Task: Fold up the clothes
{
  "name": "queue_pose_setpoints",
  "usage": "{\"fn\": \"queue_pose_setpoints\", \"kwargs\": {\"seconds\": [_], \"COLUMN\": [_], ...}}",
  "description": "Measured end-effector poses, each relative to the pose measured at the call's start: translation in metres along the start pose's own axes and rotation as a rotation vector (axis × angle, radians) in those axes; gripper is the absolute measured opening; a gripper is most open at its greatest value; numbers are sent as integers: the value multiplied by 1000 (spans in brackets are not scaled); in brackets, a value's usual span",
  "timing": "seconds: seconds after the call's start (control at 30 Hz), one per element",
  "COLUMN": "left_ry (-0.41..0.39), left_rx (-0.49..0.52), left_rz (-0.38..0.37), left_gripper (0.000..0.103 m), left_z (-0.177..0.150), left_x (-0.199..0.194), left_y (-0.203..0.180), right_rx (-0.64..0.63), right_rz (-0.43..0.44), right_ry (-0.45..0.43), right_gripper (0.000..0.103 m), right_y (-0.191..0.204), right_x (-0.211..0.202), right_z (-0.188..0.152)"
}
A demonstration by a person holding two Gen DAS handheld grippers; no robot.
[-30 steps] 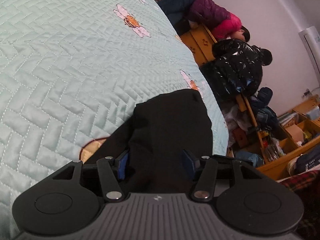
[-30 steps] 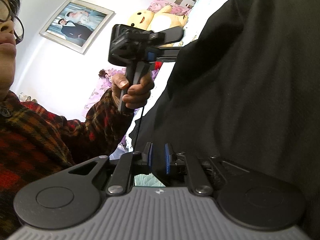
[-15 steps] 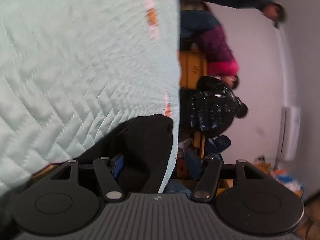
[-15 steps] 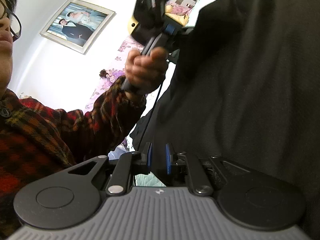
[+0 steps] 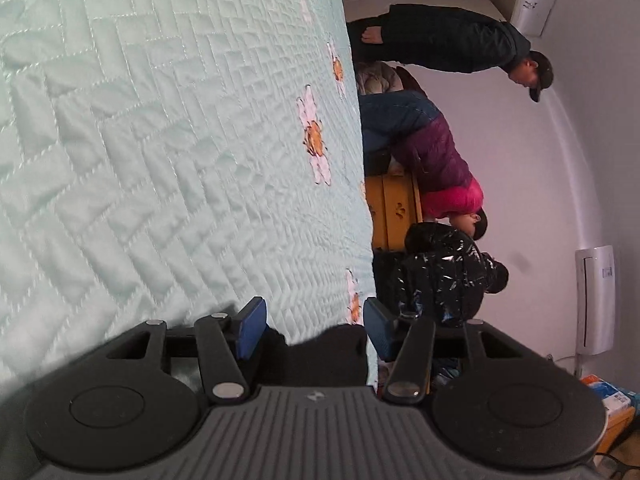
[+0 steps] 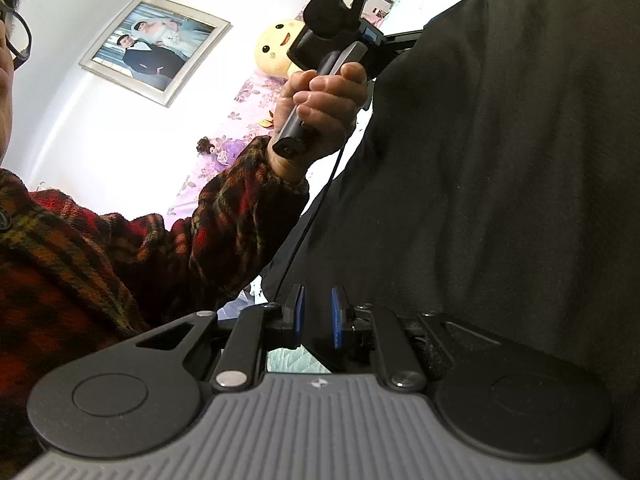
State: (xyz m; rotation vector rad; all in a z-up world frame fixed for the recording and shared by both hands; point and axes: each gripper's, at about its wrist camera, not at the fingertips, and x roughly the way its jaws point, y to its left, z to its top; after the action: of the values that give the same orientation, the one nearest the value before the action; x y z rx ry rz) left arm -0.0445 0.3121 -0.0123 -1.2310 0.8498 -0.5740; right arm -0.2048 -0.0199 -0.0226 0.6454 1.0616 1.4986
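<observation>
The quilt (image 5: 160, 140) is stitched, faintly shiny cloth. The garment (image 6: 500, 180) is matt black cloth, the sleeve (image 6: 140, 248) coarse plaid weave. The left claw (image 5: 314, 328) has matt plastic arms, blue pads (image 5: 250, 326).

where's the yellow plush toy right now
In the right wrist view, the yellow plush toy sits upper centre against the white wall, right of the framed photo and just left of the left gripper in the person's hand.
</observation>
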Motion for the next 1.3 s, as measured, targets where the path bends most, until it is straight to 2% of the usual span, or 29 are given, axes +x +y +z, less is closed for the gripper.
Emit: {"fn": "queue_pose_setpoints", "kwargs": {"seconds": [0.1, 0.17, 0.4, 0.57, 0.63, 0.67, 0.7, 0.73, 0.8, 0.83, 1.07, 1.1, 1.17, 1.27, 1.3], "left_ry": [-15, 10, 159, 228, 235, 227, 211, 195, 163, 148, 85, 80, 71, 61, 58], "left_rx": [15, 36, 128, 137, 104, 90, 86, 82, 74, 78, 32, 22, 2, 29, 41], "left_rz": [-10, 3, 218, 192, 180, 176, 188, 200, 224, 234, 244, 245, 247, 270, 284], "left_gripper": [65, 65, 65, 66, 65, 61, 50, 43, 11, 8, 9, 10, 11, 12, 12], "left_z": [-8, -16, -25, -20, -18, -15, -12, -10, -6, -5, -12, -13, -14, -17, -17], "left_x": [-14, -16, 4, 16, 25, 30, 33, 36, 43, 43, 33, 34, 36, 35, 36], "left_y": [-9, -16, -31, -35, -28, -22, -20, -17, -12, -10, -8, -9, -10, -14, -16], "right_rx": [-1, -2, -6, 6, 5, 5, 4, 3, 1, -1, 10, 15, 7, -6, 7], "right_rz": [-1, -2, -7, -35, -37, -37, -38, -41, -44, -46, -52, -63, -109, -268, -338], "right_ry": [1, 1, 2, -6, -5, -5, -5, -5, -6, -6, -17, -33, -141, -406, -514], "right_gripper": [14, 14, 14, 14, 14, 14, 14, 14, 13, 13, 14, 18, 27, 35, 43], "right_y": [0, -1, 6, 13, 15, 16, 17, 17, 16, 16, 21, 24, 34, 49, 52], "right_x": [0, 1, 0, 0, -1, -1, -1, -2, -2, -2, -8, -13, -40, -107, -134], "right_z": [1, 1, 0, -8, -12, -13, -14, -16, -17, -18, -16, -15, -12, -6, -7]}}
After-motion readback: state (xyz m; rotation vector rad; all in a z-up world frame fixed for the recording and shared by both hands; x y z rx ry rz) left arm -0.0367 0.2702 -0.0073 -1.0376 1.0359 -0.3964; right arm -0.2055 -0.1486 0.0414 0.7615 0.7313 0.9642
